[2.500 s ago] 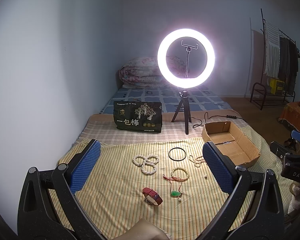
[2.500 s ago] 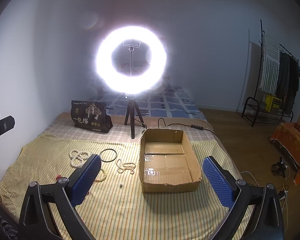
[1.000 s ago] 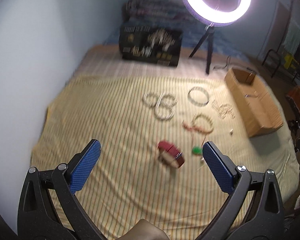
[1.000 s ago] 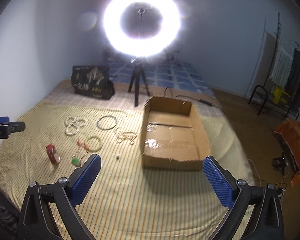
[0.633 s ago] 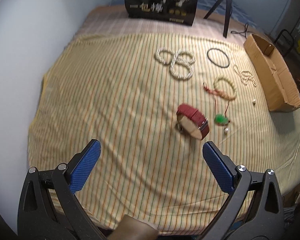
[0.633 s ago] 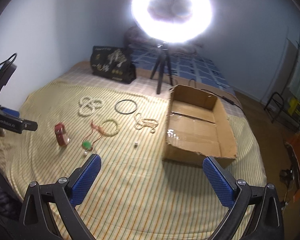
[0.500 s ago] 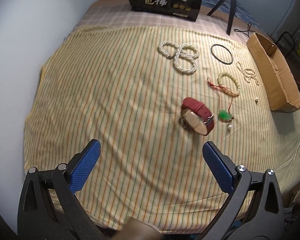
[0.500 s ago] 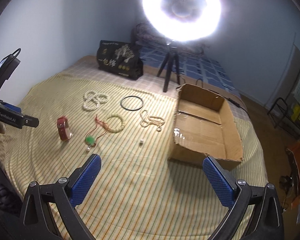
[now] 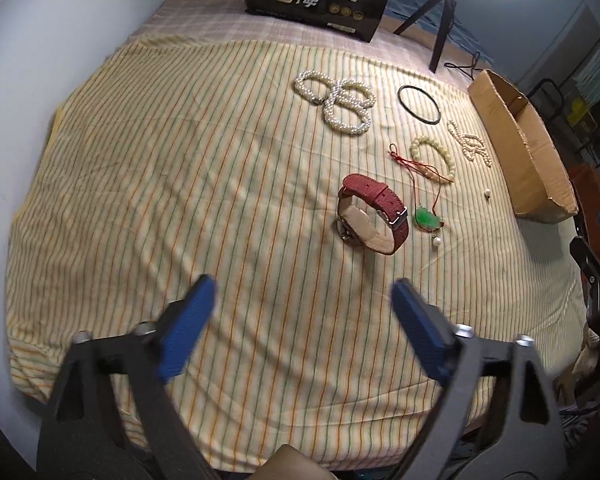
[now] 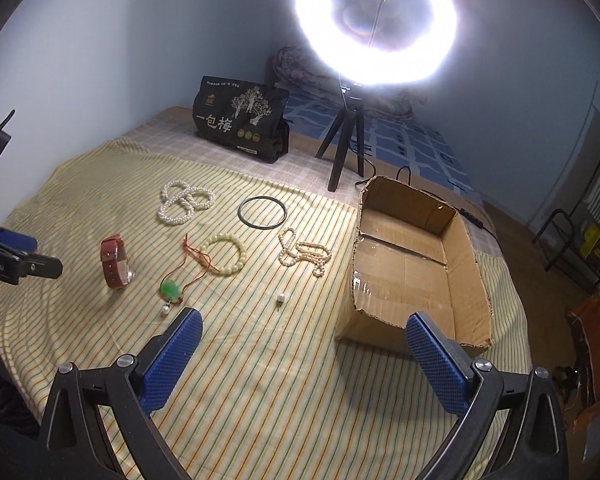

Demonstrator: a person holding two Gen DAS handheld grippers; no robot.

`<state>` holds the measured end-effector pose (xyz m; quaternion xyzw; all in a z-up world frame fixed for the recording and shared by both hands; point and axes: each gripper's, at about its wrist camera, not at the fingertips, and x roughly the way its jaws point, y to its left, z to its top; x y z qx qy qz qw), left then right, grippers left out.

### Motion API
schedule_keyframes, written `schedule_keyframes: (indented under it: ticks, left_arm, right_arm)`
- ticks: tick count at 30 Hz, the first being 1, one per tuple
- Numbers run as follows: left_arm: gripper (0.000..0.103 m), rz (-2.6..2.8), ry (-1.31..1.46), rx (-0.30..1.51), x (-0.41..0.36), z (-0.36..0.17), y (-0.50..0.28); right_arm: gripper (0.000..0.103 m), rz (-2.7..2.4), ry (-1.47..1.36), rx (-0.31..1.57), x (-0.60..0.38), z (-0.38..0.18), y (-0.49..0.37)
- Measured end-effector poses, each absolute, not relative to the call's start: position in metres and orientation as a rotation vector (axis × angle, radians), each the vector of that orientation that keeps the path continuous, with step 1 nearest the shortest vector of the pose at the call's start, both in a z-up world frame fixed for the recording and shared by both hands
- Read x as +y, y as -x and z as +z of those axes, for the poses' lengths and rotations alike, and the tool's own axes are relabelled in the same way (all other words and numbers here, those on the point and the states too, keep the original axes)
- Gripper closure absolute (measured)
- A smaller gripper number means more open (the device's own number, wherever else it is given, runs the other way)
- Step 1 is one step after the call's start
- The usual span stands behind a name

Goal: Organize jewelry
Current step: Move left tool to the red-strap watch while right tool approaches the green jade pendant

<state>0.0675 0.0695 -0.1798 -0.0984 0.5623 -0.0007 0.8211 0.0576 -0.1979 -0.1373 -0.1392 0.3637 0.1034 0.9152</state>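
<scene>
The left gripper (image 9: 302, 308) hangs above the striped bedspread (image 9: 160, 184) with its blue pads spread wide and nothing between them, angled down toward the cloth. The red watch (image 9: 374, 213) lies ahead of it at about one o'clock, standing on edge with its strap loop open; its long axis runs from about ten o'clock to four o'clock in the left wrist view, oblique to the line between the two pads. The left gripper is judged the nearer one, since in the right wrist view the watch sits well off at ten o'clock. The right gripper (image 10: 300, 338) is likewise wide open and empty, low over the cloth, with the cardboard box (image 10: 466, 264) just ahead at one o'clock. A green pendant (image 9: 429, 216) lies just beside the watch, toward three o'clock.
</scene>
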Motion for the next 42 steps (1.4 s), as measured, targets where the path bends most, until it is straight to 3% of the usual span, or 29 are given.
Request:
schedule_keyframes:
  ticks: [8,14,23,25,26,28,29,32,39,42]
  left_arm:
    - [0.019,0.032,0.090,1.099,0.044,-0.154,-0.067]
    - [0.020,-0.071,0.185,1.116,0.038,-0.155,-0.070]
    - [0.020,-0.140,0.225,1.119,0.019,-0.161,-0.077]
    - [0.020,-0.138,0.274,1.129,0.023,-0.161,-0.085]
    - [0.020,-0.140,0.296,1.137,0.025,-0.162,-0.089]
    - [0.025,-0.137,0.327,1.155,0.028,-0.166,-0.096]
    - [0.032,-0.130,0.331,1.168,0.029,-0.169,-0.098]
    - [0.035,-0.115,0.378,1.217,0.033,-0.181,-0.108]
    - [0.041,-0.108,0.427,1.251,0.036,-0.193,-0.120]
    - [0.044,-0.110,0.435,1.269,0.036,-0.198,-0.121]
  right_arm:
    - [0.000,0.217,0.290,0.726,-0.197,-0.136,-0.066]
    - [0.000,0.252,0.264,0.738,-0.199,-0.134,-0.072]
    - [0.009,0.435,0.155,0.912,-0.188,-0.152,-0.098]
    - [0.032,0.476,0.110,0.975,-0.183,-0.162,-0.108]
    - [0.036,0.491,0.096,1.003,-0.181,-0.167,-0.112]
    - [0.038,0.514,0.082,1.040,-0.175,-0.177,-0.120]
    - [0.038,0.524,0.083,1.050,-0.172,-0.180,-0.122]
    - [0.039,0.566,0.113,1.076,-0.159,-0.189,-0.125]
    - [0.058,0.646,0.171,1.126,-0.131,-0.209,-0.131]
    - [0.058,0.670,0.198,1.137,-0.120,-0.216,-0.132]
